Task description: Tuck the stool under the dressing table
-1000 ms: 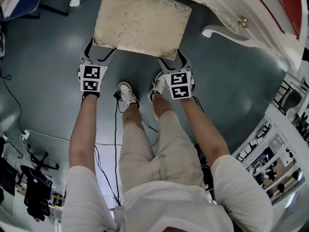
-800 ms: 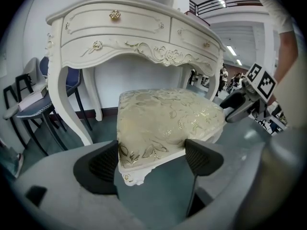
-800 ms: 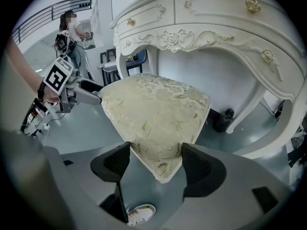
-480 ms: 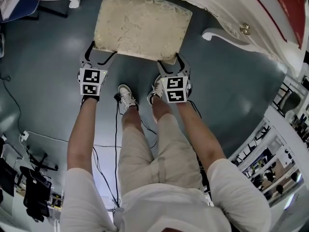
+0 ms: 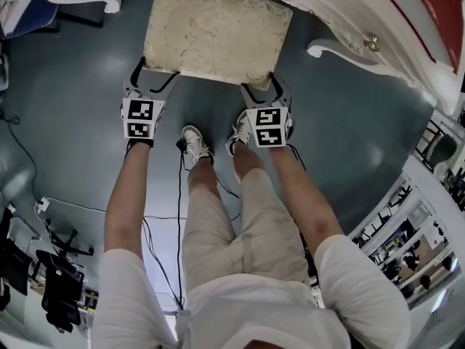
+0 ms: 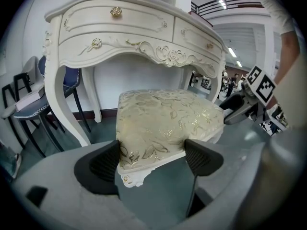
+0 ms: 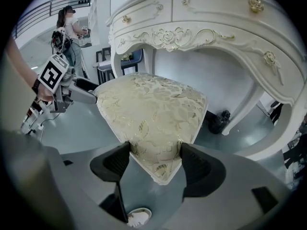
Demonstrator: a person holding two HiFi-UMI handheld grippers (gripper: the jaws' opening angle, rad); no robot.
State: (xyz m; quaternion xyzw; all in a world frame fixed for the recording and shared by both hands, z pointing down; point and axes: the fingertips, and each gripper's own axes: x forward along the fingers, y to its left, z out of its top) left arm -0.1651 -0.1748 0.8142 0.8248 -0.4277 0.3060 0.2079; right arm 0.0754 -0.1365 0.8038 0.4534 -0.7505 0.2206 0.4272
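Fingers [image 6: 98,169] on stool [image 6: 163,123]; grey floor [image 5: 349,122]

Right gripper [image 7: 154,164], seen along its jaws, which press both sides of the near corner of the stool [image 7: 153,109]. The stool's far edge reaches the arched opening of the table [image 7: 201,13]. The left gripper [image 7: 84,92] meets the stool's left corner. A shoe [image 7: 136,218] shows below.

A workshop-like hall: bare grey floor [image 5: 73,86], loose cables [image 5: 179,195], upper railing [image 7: 43,11], strip lights [image 6: 232,51], one ornate dressing table [image 6: 120,23].
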